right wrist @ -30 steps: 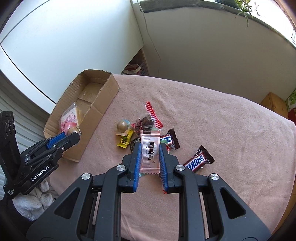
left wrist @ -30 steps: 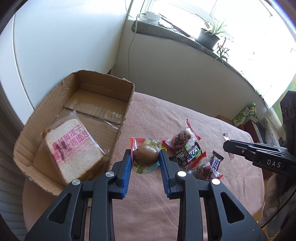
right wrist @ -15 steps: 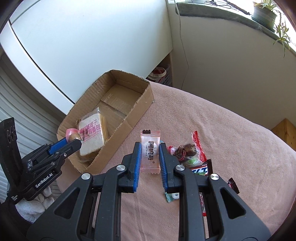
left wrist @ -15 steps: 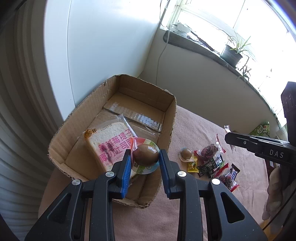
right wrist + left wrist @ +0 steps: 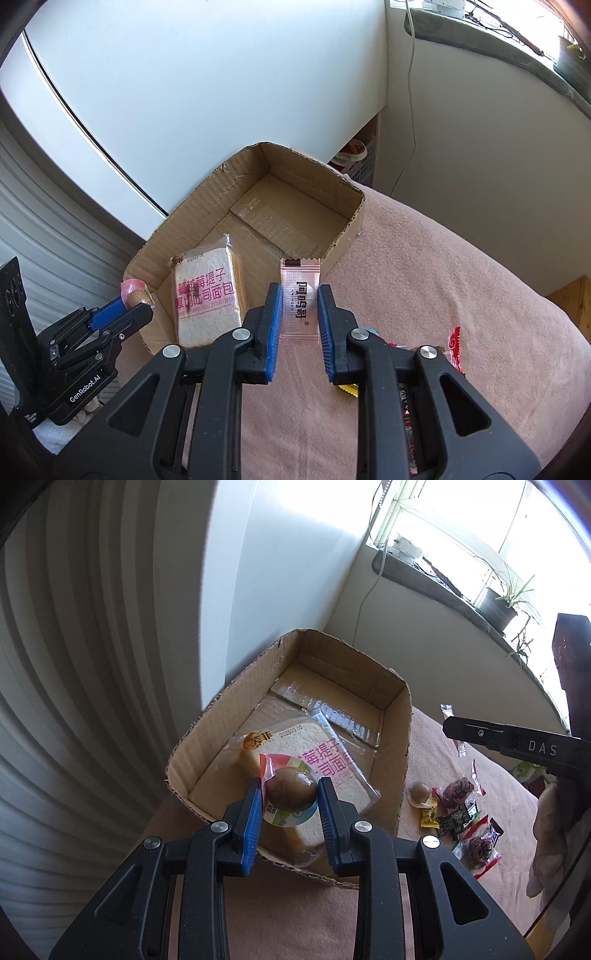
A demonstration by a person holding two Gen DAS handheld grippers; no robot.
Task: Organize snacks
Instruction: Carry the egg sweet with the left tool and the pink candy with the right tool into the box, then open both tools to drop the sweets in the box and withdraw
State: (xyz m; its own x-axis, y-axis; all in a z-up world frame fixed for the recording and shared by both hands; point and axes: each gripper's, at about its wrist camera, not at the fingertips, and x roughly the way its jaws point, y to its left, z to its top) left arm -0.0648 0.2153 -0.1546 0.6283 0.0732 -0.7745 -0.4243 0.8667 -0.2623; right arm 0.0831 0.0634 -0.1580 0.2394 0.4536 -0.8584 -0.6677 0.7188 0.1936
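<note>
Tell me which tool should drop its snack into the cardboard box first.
Left. The left tool holds its packaged egg over the cardboard box, above the bread. The right tool's pink sachet seems only at the box's edge.

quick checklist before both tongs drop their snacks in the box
1. Left tongs gripping the packed egg: ok.
2. Egg above the cardboard box: ok, over the bread pack.
3. Right tongs gripping the pink sachet: ok.
4. Sachet past the box wall: cannot tell, it sits near the rim.
5. Free floor in the box's far half: ok.
6. Tongs clear of each other: ok.
</note>
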